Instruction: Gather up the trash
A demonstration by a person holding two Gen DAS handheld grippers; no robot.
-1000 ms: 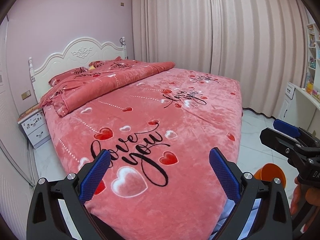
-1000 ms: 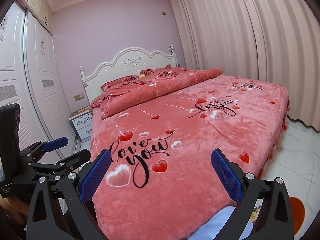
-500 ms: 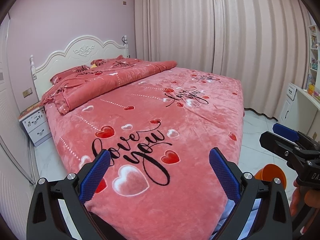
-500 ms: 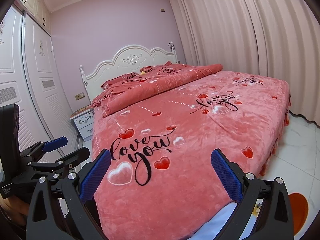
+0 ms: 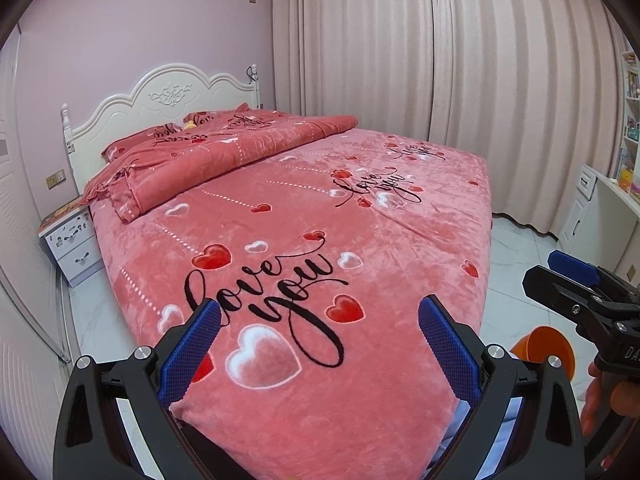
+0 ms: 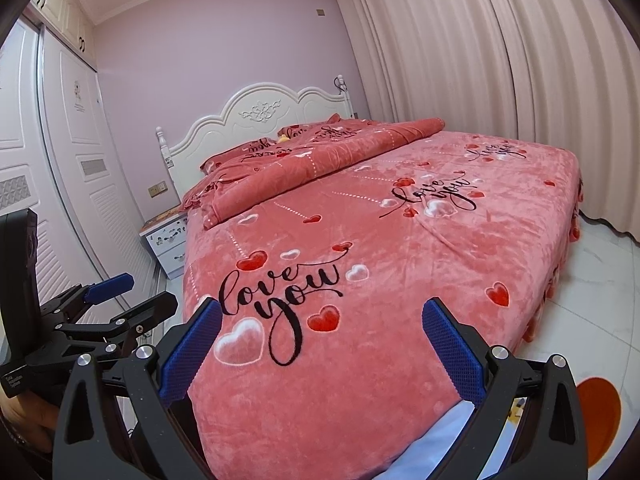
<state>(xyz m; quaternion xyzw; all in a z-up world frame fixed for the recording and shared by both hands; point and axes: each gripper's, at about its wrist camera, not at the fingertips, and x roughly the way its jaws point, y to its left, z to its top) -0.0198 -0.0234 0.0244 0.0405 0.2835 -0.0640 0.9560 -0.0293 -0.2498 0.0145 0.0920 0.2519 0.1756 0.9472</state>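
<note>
A small yellow item (image 5: pixel 189 123) lies among the pillows at the head of the bed, also in the right wrist view (image 6: pixel 283 138); I cannot tell what it is. My left gripper (image 5: pixel 320 354) is open and empty above the foot of the bed (image 5: pixel 360 224). My right gripper (image 6: pixel 322 354) is open and empty, also above the foot of the bed (image 6: pixel 400 248). An orange bin (image 5: pixel 546 350) stands on the floor at the right; it shows in the right wrist view (image 6: pixel 600 412). The right gripper shows at the left view's right edge (image 5: pixel 576 292).
A folded pink quilt (image 5: pixel 224 160) lies across the head of the bed. A white nightstand (image 5: pixel 72 240) stands at the bed's left. White wardrobe doors (image 6: pixel 60 184) line the left wall. Curtains (image 5: pixel 440 60) hang behind. A white desk (image 5: pixel 600 208) stands at the right.
Both grippers have moved slightly forward and tilted up over the foot of the bed. Both stay open and empty.
</note>
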